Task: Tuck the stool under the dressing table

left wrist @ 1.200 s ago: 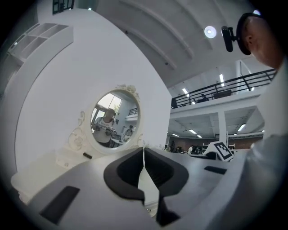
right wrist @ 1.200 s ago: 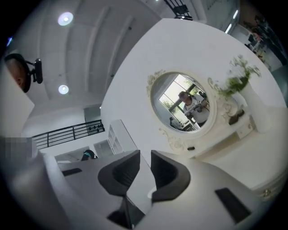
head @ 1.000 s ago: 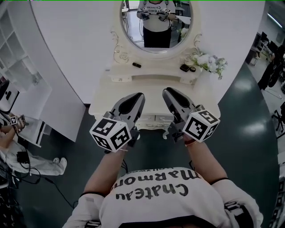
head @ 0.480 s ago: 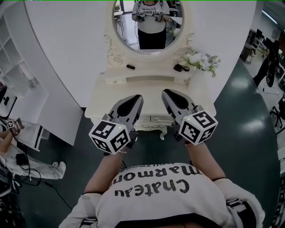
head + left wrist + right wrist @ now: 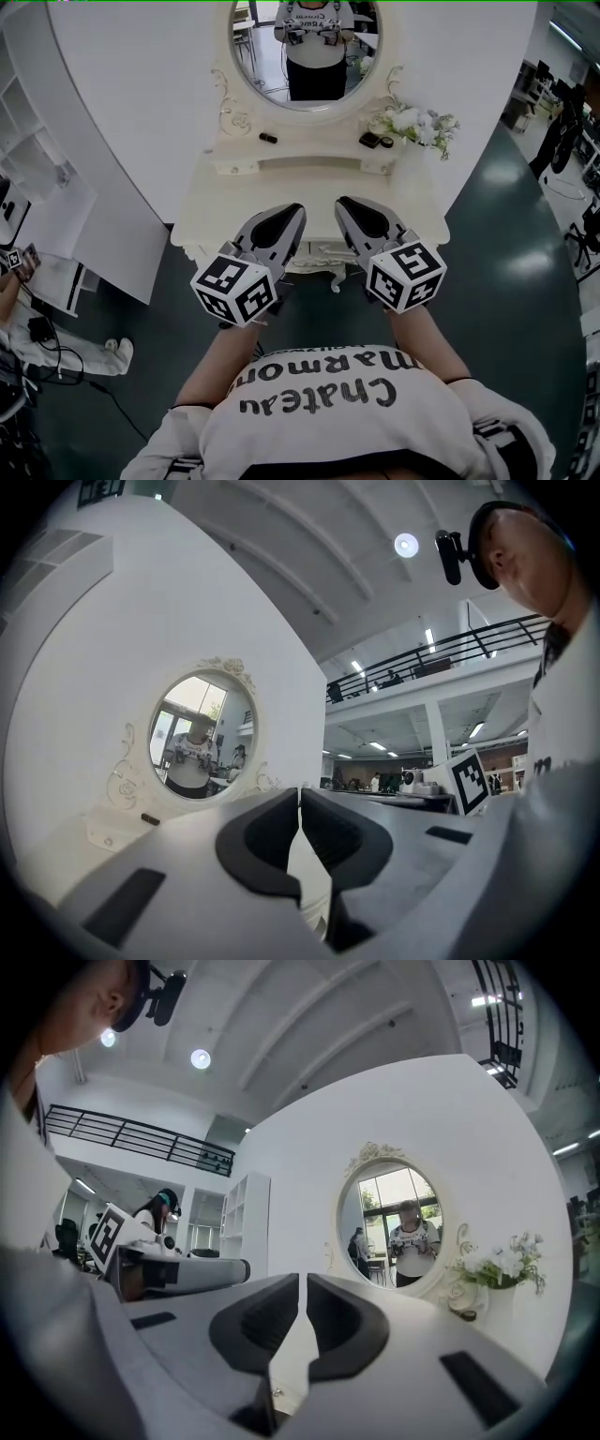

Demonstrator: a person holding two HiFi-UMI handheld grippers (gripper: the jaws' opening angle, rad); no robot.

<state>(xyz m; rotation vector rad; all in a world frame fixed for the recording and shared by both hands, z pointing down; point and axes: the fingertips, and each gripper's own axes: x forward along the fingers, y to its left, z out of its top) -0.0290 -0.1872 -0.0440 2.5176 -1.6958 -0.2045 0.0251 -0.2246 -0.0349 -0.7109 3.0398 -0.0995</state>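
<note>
A white dressing table with an oval mirror stands against the curved white wall in front of me. No stool shows in any view. In the head view my left gripper and right gripper are side by side, level, over the table's front edge and pointing at the mirror. Both are shut with nothing between their jaws. The left gripper view shows the left gripper with its jaws touching, and the mirror beyond. The right gripper looks the same in its own view, facing the mirror.
A bunch of white flowers and small dark items sit on the table's upper shelf. A white shelf unit stands at the left, with a person and cables on the dark floor beside it.
Both grippers have drifted a little lower and closer together in the head view, and the right gripper's marker cube has rolled. The table has shifted slightly left in the picture.
</note>
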